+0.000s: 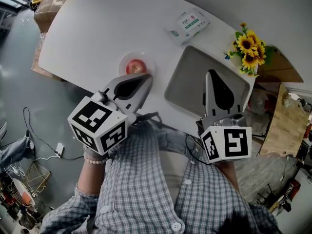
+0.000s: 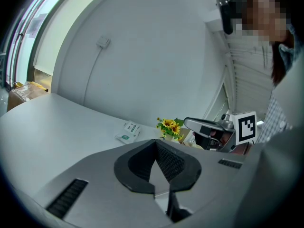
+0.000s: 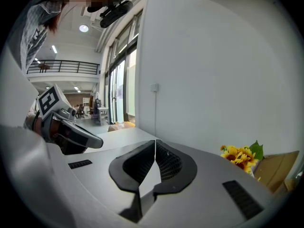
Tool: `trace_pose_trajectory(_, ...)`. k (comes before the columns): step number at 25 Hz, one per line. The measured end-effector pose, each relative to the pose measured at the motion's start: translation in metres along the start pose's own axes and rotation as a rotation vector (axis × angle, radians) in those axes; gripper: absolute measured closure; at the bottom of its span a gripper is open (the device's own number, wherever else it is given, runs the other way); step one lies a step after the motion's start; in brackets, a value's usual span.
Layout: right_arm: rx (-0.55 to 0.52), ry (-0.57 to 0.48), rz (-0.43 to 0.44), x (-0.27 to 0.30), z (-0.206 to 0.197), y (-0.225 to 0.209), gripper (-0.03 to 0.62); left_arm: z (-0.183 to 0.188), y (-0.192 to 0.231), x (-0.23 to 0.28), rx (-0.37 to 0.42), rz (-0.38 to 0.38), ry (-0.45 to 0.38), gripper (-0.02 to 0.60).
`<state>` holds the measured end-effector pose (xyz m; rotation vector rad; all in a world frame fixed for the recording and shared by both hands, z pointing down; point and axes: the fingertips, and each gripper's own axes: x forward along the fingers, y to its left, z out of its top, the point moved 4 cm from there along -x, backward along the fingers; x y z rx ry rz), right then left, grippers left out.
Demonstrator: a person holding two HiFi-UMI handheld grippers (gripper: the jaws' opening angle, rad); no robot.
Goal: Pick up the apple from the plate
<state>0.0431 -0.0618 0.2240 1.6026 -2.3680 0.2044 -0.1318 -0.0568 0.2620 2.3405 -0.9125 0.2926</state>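
Sitting on a small round plate [image 1: 146, 62], the red apple [image 1: 136, 67] rests on the white counter [image 1: 97, 28]. The left claw [image 1: 147, 78] is just beside the plate, on the side nearest the person. Its tip may be over the plate's rim, but that is hard to tell from above. In the left gripper view, this claw [image 2: 156, 142] is clenched with nothing in it. To the right of the plate lies a grey tray [image 1: 185, 82], and the right claw [image 1: 208, 73] is above it. It is clenched too [image 3: 155, 141], with nothing inside. Past the plate, farther from the person, lies a pack of wipes [image 1: 189, 26]. Some sunflowers [image 1: 248, 48] stand far to the right of the plate.
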Motion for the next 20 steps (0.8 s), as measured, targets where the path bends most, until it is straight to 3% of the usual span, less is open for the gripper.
trace_pose_trajectory(20, 0.002, 0.013, 0.013, 0.0027, -0.0034, 0.0015, 0.568, 0.0000, -0.0007, 0.0038, -0.006, -0.017, 0.001, 0.572)
